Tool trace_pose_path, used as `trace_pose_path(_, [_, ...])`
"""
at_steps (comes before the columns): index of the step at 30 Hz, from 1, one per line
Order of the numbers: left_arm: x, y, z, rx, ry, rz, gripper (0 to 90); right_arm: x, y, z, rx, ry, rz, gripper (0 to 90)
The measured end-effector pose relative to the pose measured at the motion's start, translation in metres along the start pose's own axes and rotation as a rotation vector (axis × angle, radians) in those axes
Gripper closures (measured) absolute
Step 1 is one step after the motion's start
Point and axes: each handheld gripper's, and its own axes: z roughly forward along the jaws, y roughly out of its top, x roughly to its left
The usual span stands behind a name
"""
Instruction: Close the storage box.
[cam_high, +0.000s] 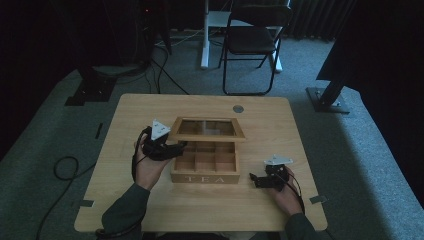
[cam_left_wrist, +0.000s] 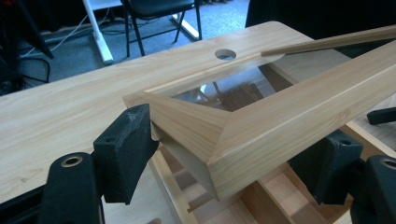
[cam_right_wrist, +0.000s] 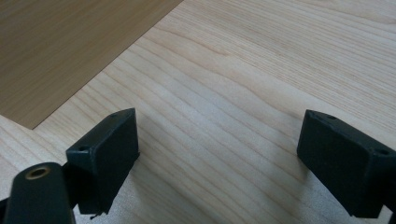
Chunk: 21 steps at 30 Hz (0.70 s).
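Left gripper sits at the left front corner of the lid, the person's left hand behind it. In the left gripper view the jaws straddle that corner of the lid: the left pad touches the wooden frame, while contact on the right side is unclear, so I cannot tell whether the grip is firm.

Lid is a wooden frame with a glass pane, raised and tilted above the tea box, hinged along the far side. Box stands mid-desk, divided into compartments, "TEA" on its front face.

Right gripper lies on the desk just right of the box, apart from it, jaws pointing toward the box. In the right gripper view the jaws stand wide with bare desk between them, holding nothing.

Beyond the desk, a folding chair on the carpet.
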Motion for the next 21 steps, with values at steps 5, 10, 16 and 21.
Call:
trace_pose_path(5, [0.0,-0.004,0.0,0.004,-0.008,-0.018,26.8,0.0,0.0,0.0,0.0,0.0,-0.001,12.4])
trace_pose_path(10, [-0.001,-0.009,0.0,0.001,-0.009,-0.031,26.8,0.0,0.0,0.0,0.0,0.0,-0.001,12.3])
trace_pose_path(16, [-0.001,-0.012,-0.001,0.004,-0.011,-0.036,27.3,0.0,0.0,0.0,0.0,0.001,0.001,12.3])
trace_pose_path(21, [-0.001,-0.017,-0.002,0.006,-0.019,-0.051,28.1,0.0,0.0,0.0,-0.001,0.0,-0.001,12.3])
